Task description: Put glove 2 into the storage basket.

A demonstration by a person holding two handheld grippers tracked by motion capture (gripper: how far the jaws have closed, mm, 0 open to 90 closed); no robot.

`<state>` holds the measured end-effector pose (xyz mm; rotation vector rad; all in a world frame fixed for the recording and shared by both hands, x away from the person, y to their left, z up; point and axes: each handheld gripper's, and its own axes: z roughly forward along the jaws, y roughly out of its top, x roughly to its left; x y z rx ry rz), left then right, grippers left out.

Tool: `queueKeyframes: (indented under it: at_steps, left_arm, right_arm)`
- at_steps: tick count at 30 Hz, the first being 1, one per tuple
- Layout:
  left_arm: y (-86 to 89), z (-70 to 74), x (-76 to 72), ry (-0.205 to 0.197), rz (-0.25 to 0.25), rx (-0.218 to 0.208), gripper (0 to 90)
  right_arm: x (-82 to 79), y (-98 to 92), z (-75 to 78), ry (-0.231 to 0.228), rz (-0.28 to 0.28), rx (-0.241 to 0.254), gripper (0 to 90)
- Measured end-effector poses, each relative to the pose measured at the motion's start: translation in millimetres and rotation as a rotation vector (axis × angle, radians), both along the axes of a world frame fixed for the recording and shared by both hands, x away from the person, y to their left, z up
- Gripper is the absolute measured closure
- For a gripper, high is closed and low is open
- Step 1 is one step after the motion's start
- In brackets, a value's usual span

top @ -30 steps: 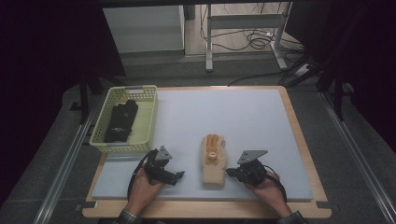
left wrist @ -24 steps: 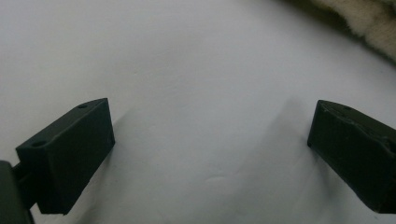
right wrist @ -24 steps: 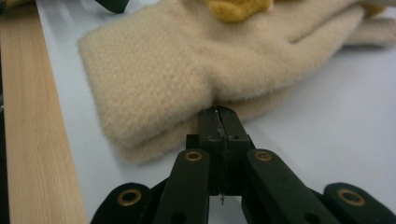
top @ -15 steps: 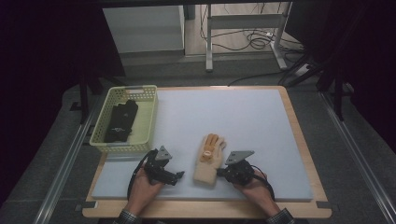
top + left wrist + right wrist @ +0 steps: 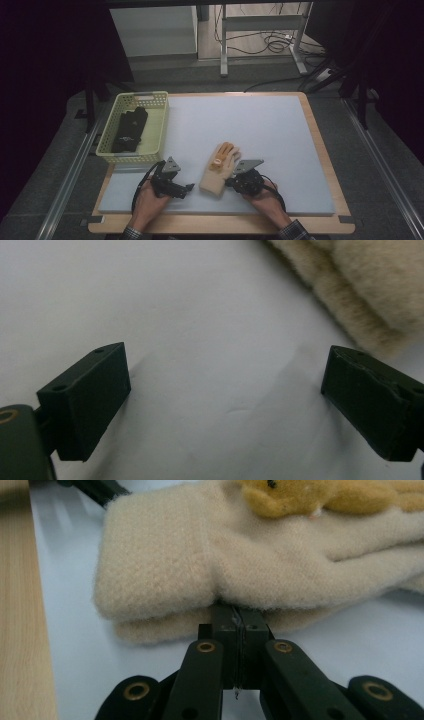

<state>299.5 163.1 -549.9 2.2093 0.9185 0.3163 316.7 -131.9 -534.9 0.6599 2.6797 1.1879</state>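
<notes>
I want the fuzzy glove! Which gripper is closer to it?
Right. The right gripper is shut against the glove edge; the left gripper sits open just beside its cuff.

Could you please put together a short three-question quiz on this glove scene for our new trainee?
1. True or false: the right gripper is shut and its tips meet the edge of the cream glove.
2. What lies inside the yellow basket? A) a black glove B) a sponge C) a cup
3. How do the jaws of the left gripper stand, and is anything between them?

Key
1. True: in the right gripper view the two jaws are pressed together at the glove's side.
2. A: a black glove lies in it.
3. They stand wide apart over the bare white mat, having just closed slightly; the cream glove lies beyond them, not between them.
</notes>
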Motion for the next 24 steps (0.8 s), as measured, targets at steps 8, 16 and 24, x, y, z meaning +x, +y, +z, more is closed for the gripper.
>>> queueKeyframes:
  at_steps: [8, 16, 24]
  left_arm:
    - [0.5, -0.1, -0.9, 0.002, -0.009, 0.002, 3.1]
    - [1.1, -0.3, -2.3, -0.001, -0.015, 0.006, 2.9]
    - [1.1, -0.5, -2.3, -0.001, -0.013, 0.004, 2.8]
  right_arm:
    - [9.0, 16.7, -1.5, -0.007, -0.027, 0.004, 87.9]
    - [20.0, 30.3, -2.5, -0.014, -0.043, 0.005, 87.9]
    - [30.0, 47.4, -3.2, -0.023, -0.064, 0.001, 87.8]
